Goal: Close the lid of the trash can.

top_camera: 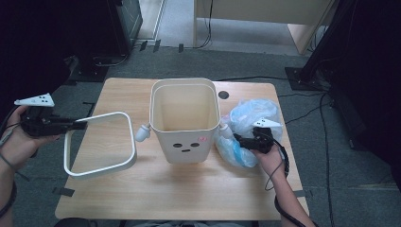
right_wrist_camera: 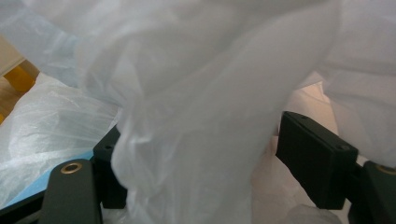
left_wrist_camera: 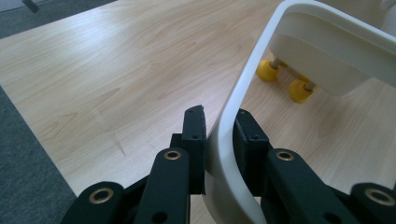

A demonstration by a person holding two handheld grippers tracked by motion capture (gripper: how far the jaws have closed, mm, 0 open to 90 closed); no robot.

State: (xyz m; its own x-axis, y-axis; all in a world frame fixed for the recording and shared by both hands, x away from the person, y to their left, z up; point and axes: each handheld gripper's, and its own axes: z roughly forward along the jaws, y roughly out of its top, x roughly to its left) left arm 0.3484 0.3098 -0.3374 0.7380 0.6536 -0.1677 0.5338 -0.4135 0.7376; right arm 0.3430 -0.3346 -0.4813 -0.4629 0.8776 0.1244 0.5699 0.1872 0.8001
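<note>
The left gripper [top_camera: 80, 125] is clamped on one side bar of the cream rectangular plastic rim ring [top_camera: 100, 144], which hangs tilted over the left part of the light wooden table [top_camera: 156, 198], beside the cream plastic waste bin with a printed face [top_camera: 185, 120] standing upright at the table's middle. In the left gripper view both black pads [left_wrist_camera: 195, 133] press flat on the ring's [left_wrist_camera: 233, 140] narrow bar, so the jaws stand narrow and hold. The ring looks light, stiff and smooth-skinned; a grip on a straight side, away from the rounded corners, should keep it from swivelling, though a hard plastic bar held at one point will likely droop at its far end. The right gripper [top_camera: 240, 140] rests in the crumpled translucent white-and-blue plastic bag [top_camera: 248, 118] lying just beside the bin's right wall. In the right gripper view its jaws stand wide apart with loose film [right_wrist_camera: 196, 116] draped between them; no pad visibly pinches it, so this reads as an open claw set around the bag. The film appears very light, limp and slippery, and it will likely bunch and slide; gathering several layers near the bag's mouth should give the firmest hold. Sharp tugging may tear it.
</note>
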